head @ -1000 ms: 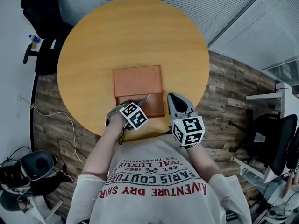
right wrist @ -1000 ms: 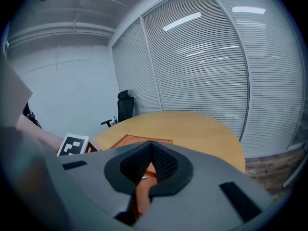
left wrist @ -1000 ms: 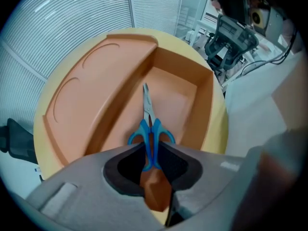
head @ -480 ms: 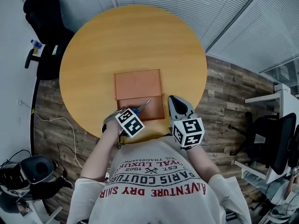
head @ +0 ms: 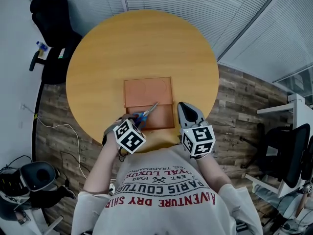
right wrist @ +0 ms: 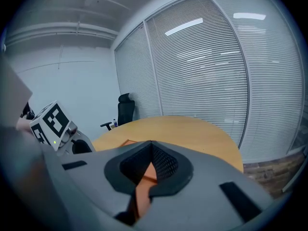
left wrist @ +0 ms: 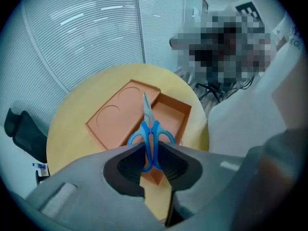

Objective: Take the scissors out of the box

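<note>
Scissors (left wrist: 150,128) in left claw (left wrist: 150,150) ("1962" shirt (head: 161,205))

Office: round meeting table (head: 142,48), black office chair (head: 49,13), blind-covered glass partitions (head: 195,4).

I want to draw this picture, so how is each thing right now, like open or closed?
scissors: blades closed, held up in the air.
box: open, looks empty.
lid: off, lying flat right next to the box.
left gripper: shut on the scissors' handles.
right gripper: shut, holding nothing.
</note>
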A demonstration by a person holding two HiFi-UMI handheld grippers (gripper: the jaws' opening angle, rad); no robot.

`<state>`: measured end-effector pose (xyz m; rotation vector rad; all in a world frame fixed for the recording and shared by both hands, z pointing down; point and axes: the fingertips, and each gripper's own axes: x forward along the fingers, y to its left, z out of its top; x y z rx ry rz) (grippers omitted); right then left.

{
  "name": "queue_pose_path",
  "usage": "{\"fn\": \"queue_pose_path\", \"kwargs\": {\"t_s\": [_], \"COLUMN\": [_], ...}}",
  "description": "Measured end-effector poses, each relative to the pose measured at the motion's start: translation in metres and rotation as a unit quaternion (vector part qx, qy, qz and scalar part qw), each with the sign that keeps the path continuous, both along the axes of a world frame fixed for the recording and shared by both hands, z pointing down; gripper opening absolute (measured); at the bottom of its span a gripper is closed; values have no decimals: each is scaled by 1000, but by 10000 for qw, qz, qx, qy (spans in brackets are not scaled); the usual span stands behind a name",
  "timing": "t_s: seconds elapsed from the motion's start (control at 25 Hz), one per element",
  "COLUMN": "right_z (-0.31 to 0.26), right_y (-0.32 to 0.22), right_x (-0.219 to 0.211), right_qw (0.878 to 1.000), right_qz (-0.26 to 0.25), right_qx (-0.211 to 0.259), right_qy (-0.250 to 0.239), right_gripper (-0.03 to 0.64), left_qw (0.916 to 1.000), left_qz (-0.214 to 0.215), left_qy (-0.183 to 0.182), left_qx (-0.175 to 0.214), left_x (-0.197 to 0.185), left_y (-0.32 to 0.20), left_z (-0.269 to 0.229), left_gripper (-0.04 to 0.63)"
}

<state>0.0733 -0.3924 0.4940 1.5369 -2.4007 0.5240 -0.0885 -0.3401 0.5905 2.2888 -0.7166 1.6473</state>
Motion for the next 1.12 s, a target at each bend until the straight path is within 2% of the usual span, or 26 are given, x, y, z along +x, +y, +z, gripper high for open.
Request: {"fn": "queue_pose_path", "kwargs": {"t_s": [0.28, 0.4, 0.52, 0.68, 0.88, 1.12], "right_z": [-11, -16, -21, -32, -55, -82], "right_y": [-11, -16, -21, -22, -21, -23], "right_x": [-11, -17, -24, -30, -36, -48], "right_qw": [9998, 9996, 9992, 9985, 9968, 9904], "right_qz": [-135, -199, -272, -356, -418, -660], "right_qx": [137, 188, 267, 406, 678, 1209], "right_qy": [47, 66, 78, 83, 82, 57], "right_gripper": [8, 8, 9, 8, 8, 8], "left_qw": [9939, 9865, 9751, 9496, 9084, 8610], "left_qz": [-527, -705, -882, -1233, -1670, -2132], "left_qy": [664, 958, 1270, 1903, 2669, 3050], "left_qx": [699, 1127, 1591, 2165, 2753, 3466], "left_x": [-5, -7, -10, -12, -20, -32], "left_y": [-28, -44, -60, -74, -82, -84], "left_z": [-45, -65, -86, -116, -145, -174], "left_gripper": [87, 88, 87, 89, 89, 89]}}
